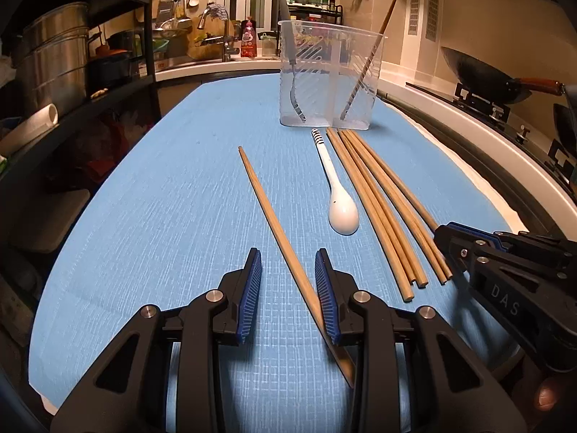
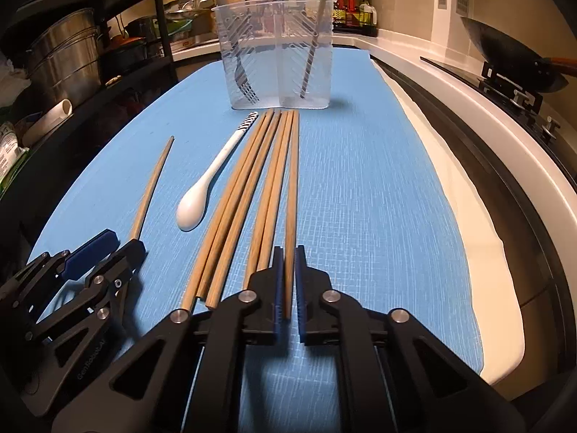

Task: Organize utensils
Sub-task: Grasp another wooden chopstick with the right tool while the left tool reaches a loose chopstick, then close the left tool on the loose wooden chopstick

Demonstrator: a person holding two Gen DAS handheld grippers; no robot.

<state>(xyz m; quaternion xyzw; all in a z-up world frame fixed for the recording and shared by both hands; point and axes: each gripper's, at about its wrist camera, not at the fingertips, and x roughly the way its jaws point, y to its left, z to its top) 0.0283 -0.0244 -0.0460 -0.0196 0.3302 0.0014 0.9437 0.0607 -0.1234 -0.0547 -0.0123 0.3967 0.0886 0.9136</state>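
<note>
A clear two-part utensil holder (image 1: 330, 72) stands at the far end of the blue mat (image 1: 162, 198). A fork (image 1: 294, 86) is in its left part and one chopstick (image 1: 371, 54) leans in its right part. My left gripper (image 1: 288, 256) is open low over the mat, with a lone wooden chopstick (image 1: 269, 209) running between its fingers, close along the right pad. My right gripper (image 2: 289, 252) is shut on the rightmost chopstick (image 2: 293, 180) of a row of several (image 2: 252, 187). A white spoon (image 2: 191, 209) lies between the lone stick and the row.
A black wok (image 1: 483, 75) sits on the stove beyond the mat's right edge. Steel pots (image 1: 54, 54) fill a dark rack on the left. A sink and bottles stand behind the holder. A white cloth (image 2: 468, 198) lines the mat's right side.
</note>
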